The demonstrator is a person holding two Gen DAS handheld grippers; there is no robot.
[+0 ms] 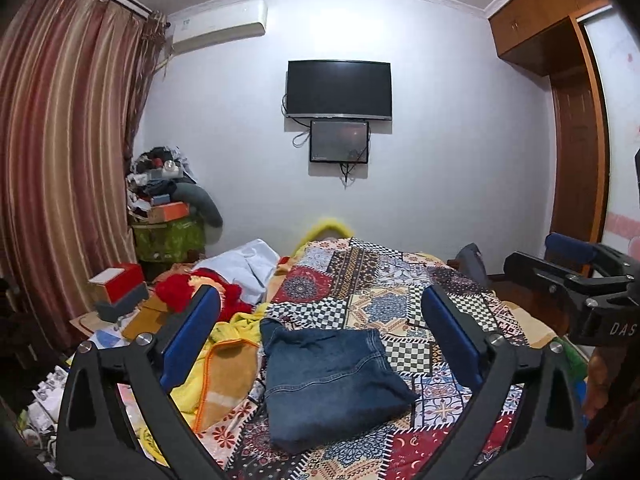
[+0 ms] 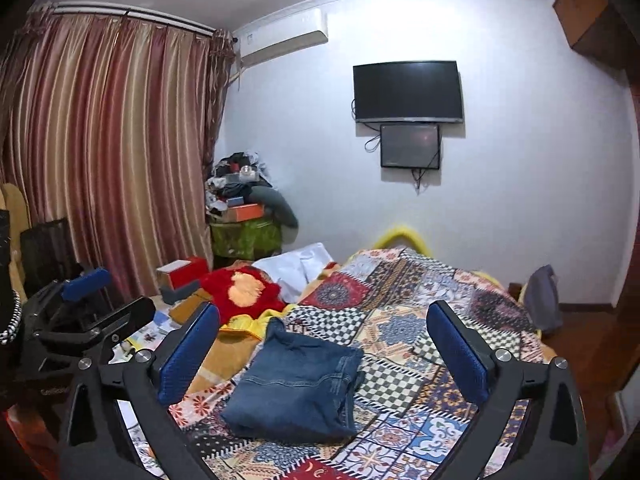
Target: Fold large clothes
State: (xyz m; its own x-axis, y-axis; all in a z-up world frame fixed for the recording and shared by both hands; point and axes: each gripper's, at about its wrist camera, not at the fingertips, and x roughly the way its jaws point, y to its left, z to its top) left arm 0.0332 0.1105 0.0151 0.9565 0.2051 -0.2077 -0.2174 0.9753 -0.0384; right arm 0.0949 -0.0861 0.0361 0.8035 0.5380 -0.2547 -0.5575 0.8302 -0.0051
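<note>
Jeans (image 1: 328, 384) lie folded into a compact blue bundle on the patchwork bedspread (image 1: 400, 304).

I see one pair of blue denim jeans (image 1: 328, 384), folded into a compact, roughly square bundle, lying flat on the patchwork bedspread (image 1: 400, 292). From the left wrist view it sits just below centre, at about six o'clock, with one corner jutting toward four o'clock and a loose, slightly raised corner at eleven o'clock. Orange-tan seam stitching curves across its top layer. From the right wrist view the jeans (image 2: 296, 384) lie at about seven o'clock from centre, the stacked layer edges showing along the side facing three o'clock and a small flap rising at twelve o'clock. Nothing touches or rests on the bundle.
</note>
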